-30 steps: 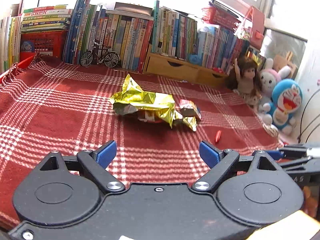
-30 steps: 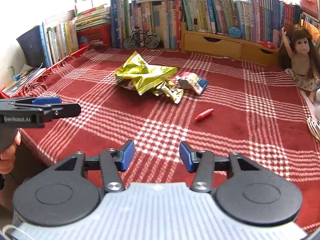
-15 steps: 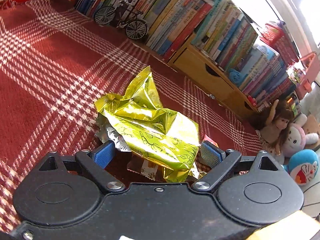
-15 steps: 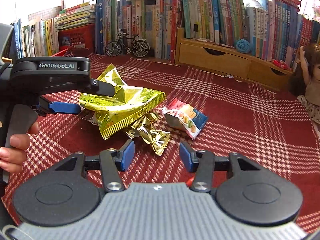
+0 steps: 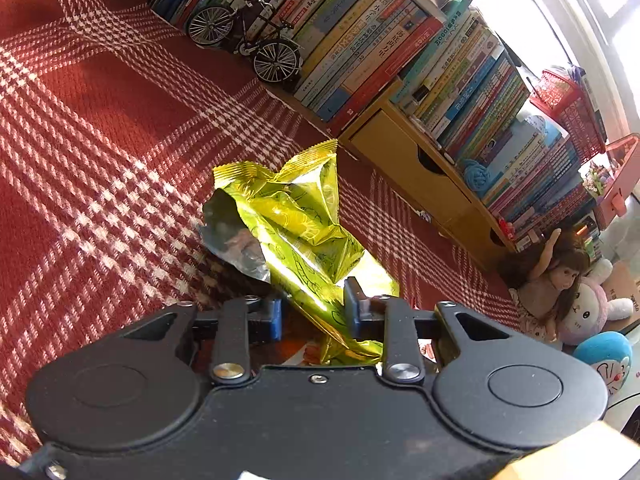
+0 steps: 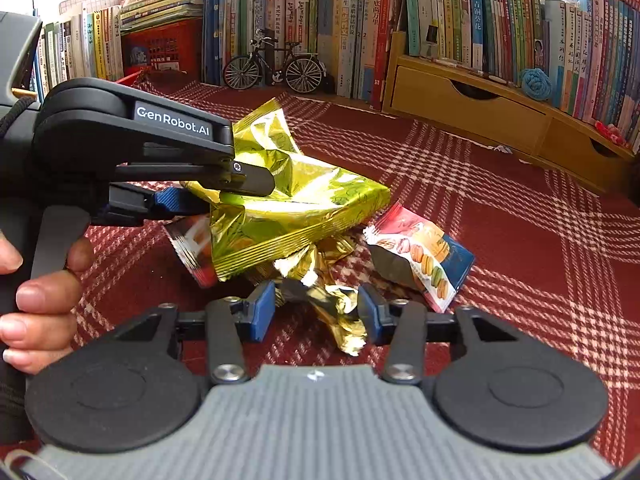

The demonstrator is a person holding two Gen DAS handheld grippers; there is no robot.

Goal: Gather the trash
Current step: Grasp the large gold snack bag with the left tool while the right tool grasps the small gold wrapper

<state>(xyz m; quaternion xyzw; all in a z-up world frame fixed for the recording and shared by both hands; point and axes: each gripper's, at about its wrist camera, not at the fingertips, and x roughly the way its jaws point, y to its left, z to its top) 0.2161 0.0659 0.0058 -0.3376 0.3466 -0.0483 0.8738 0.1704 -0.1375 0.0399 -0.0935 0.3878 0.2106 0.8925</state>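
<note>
A large crumpled gold foil bag (image 5: pixel 296 224) lies on the red plaid cloth (image 5: pixel 100 128). My left gripper (image 5: pixel 314 312) is closing on the bag's near end, and its pads pinch the foil. In the right wrist view the left gripper (image 6: pixel 224 188) comes in from the left and clamps the same gold bag (image 6: pixel 296 204). My right gripper (image 6: pixel 316 312) is closing on a small crumpled gold wrapper (image 6: pixel 336 304), which fills the gap between its blue pads. A macaron snack wrapper (image 6: pixel 424 256) lies just right of it. A red-and-white wrapper (image 6: pixel 192 248) shows under the gold bag.
Books line the back, with a toy bicycle (image 6: pixel 276 66) and a wooden drawer shelf (image 6: pixel 472 108) in front of them. A doll (image 5: pixel 548 276) and plush toys (image 5: pixel 600 356) sit at the right. A person's hand (image 6: pixel 36 300) holds the left gripper's handle.
Both grippers have moved forward and down to the trash pile. The left jaws went from wide open to pinching the gold bag, which crumpled upward. The right jaws narrowed around the small gold wrapper.
</note>
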